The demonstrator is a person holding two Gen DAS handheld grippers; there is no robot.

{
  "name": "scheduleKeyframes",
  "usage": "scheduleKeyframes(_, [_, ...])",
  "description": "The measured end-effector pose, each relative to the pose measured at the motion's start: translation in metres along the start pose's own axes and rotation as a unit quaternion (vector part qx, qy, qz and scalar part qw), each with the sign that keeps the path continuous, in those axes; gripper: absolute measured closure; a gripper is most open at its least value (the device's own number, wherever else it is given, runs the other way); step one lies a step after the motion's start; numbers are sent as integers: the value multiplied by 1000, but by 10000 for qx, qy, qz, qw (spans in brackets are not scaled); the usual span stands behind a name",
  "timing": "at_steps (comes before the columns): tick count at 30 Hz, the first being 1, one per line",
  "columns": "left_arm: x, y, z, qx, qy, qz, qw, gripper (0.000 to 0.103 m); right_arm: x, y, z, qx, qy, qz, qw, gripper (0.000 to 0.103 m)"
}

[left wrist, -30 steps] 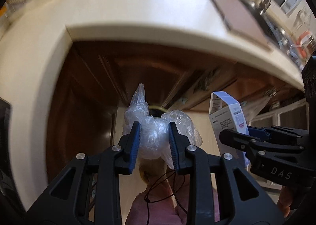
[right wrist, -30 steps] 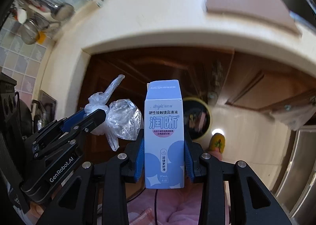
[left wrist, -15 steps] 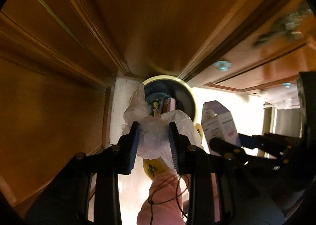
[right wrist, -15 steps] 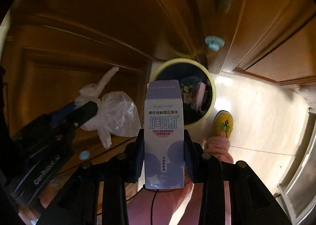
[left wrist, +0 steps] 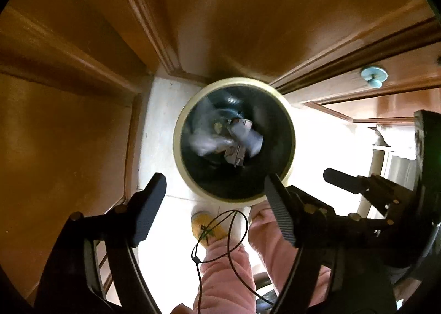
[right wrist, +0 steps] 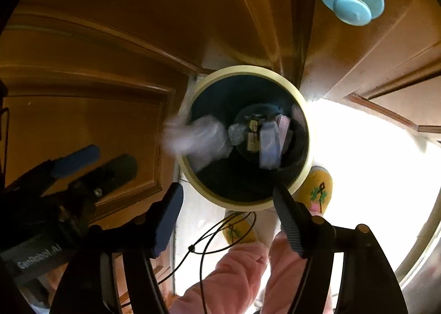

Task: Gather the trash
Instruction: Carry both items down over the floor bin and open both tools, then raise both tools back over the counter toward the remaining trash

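A round trash bin with a cream rim (left wrist: 193,187) (right wrist: 300,99) stands on the floor against brown cabinets. Both views look straight down into it. My left gripper (left wrist: 215,201) is open and empty above the bin's near edge. My right gripper (right wrist: 228,212) is open and empty above the same edge. A crumpled clear plastic bag (left wrist: 205,143) (right wrist: 198,139) is blurred, falling at the bin's left side. A blue and white box (left wrist: 248,136) (right wrist: 268,145) is blurred inside the bin among other trash.
Brown wooden cabinet doors (left wrist: 69,121) (right wrist: 96,110) close in on the left and back. A light blue round knob (left wrist: 373,77) (right wrist: 351,1) sits on a door at the right. The person's pink trouser legs (left wrist: 228,270) and yellow slippers (right wrist: 317,187) stand below the grippers.
Both grippers have opened. The plastic bag has left my left gripper and the box has left my right gripper, and both are dropping into the bin. Both views have moved closer over the bin.
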State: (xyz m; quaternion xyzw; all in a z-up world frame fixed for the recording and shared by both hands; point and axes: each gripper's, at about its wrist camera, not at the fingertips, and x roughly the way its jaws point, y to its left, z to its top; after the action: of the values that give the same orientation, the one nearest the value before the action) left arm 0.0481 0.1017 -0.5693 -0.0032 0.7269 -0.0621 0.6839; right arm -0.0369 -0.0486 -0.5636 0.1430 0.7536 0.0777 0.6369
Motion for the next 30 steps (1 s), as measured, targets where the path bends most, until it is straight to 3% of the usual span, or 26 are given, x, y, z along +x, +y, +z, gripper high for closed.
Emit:
scheduleKeyframes(8, [-17, 7, 0, -119, -78, 6, 9999, 31, -20, 2, 2, -109, -6, 22, 9999, 33])
scheduleKeyframes(15, [-64, 2, -4, -85, -267, 15, 9996, 31, -59, 8, -8, -95, -70, -7, 9999, 33])
scheduleKeyframes(23, [-159, -19, -20, 167, -556, 25, 9983, 31, -143, 14, -28, -65, -299, -9, 9995, 33])
scheduleKeyframes(30, [-274, -42, -41, 496, -1064, -23, 9931, 31, -248, 42, -51, -226, -795, -76, 9965, 33])
